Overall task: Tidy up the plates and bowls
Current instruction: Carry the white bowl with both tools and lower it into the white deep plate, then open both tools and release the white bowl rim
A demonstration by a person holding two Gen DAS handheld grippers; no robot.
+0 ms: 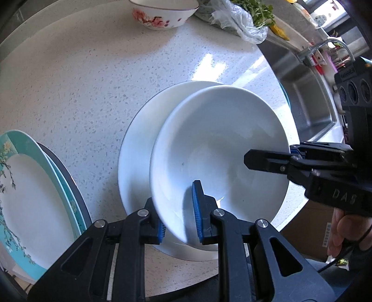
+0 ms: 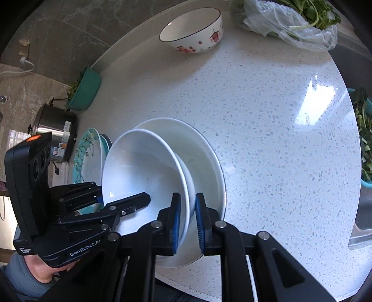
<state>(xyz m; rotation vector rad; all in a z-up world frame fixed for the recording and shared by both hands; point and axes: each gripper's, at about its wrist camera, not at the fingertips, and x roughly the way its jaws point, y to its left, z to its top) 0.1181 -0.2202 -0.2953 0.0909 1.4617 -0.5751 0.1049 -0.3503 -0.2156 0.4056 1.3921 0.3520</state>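
Observation:
A plain white bowl [image 1: 220, 144] [image 2: 139, 167] hangs tilted just above a wider white plate [image 1: 137, 148] [image 2: 207, 158] that lies on the speckled counter. My left gripper [image 1: 179, 220] is shut on the bowl's near rim, one blue pad inside and one outside. On the opposite rim my right gripper [image 2: 188, 223] is shut in the same way. Each wrist view also shows the other gripper on its side of the bowl: the right gripper [image 1: 290, 155] and the left gripper [image 2: 104, 202]. Whether the bowl's underside touches the plate is hidden.
A stack of teal floral plates [image 1: 30, 190] [image 2: 88, 158] lies to the left. A floral bowl [image 1: 162, 14] [image 2: 193, 32] stands at the back, beside bagged greens [image 1: 241, 18] [image 2: 290, 23]. A steel sink [image 1: 302, 93] bounds the counter's right; a steel pot [image 2: 53, 130] and a teal basket [image 2: 86, 90] stand far left.

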